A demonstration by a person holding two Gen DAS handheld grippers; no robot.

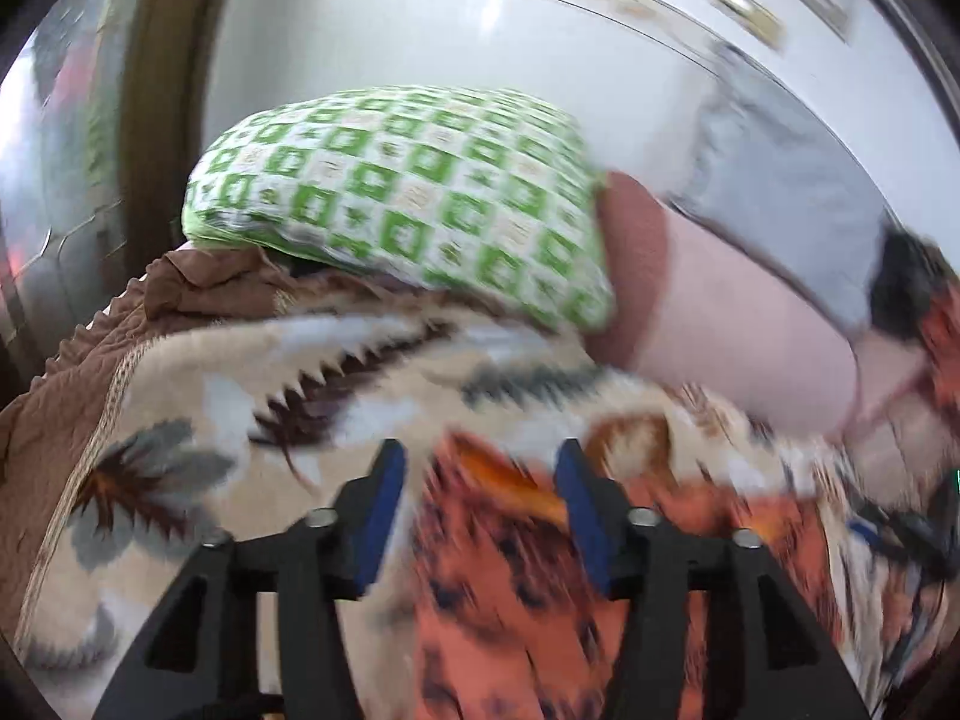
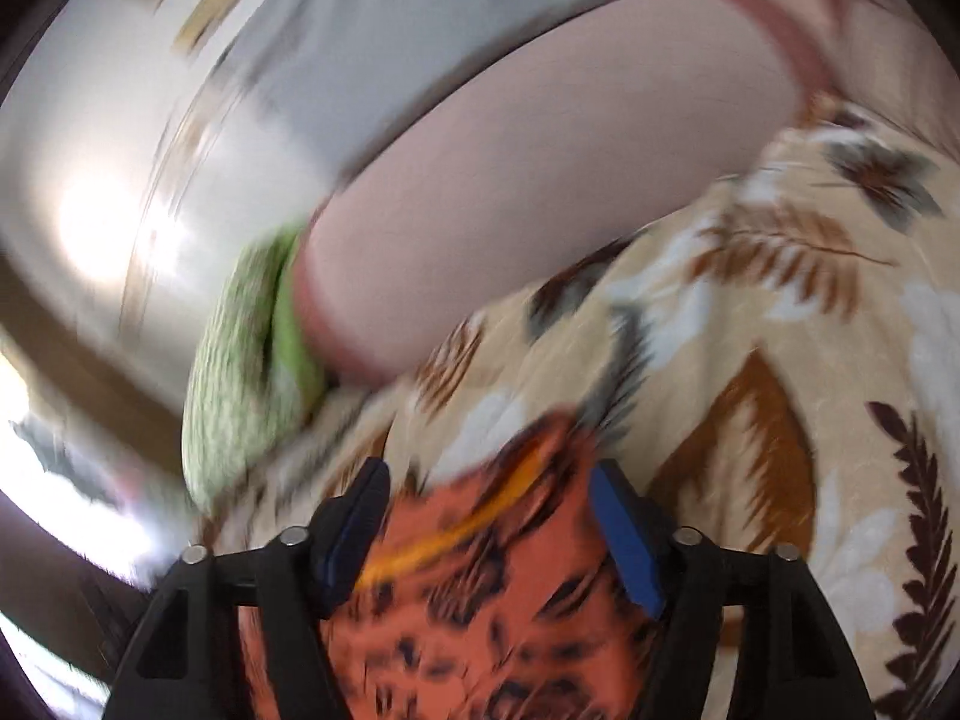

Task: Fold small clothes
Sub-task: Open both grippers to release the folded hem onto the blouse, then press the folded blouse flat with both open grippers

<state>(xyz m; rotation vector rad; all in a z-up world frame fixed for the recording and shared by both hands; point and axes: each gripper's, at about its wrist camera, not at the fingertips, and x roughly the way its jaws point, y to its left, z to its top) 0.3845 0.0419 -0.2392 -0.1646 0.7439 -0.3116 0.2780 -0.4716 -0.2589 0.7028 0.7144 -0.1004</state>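
An orange garment with black marks and a yellow streak point(image 1: 516, 588) lies on a beige floral blanket point(image 1: 240, 420). My left gripper point(image 1: 480, 468) is open, its blue pads apart, just above the garment. In the right wrist view the same orange garment point(image 2: 480, 588) lies between and below the spread pads of my right gripper point(image 2: 489, 489), which is open. Both views are blurred by motion. I cannot tell whether either gripper touches the cloth.
A green and white checked pillow point(image 1: 408, 192) and a pink pillow point(image 1: 732, 312) lie at the head of the bed, also in the right wrist view point(image 2: 540, 180). Brown cloth point(image 1: 198, 282) is bunched at the left. A white wall point(image 1: 420, 30) stands behind.
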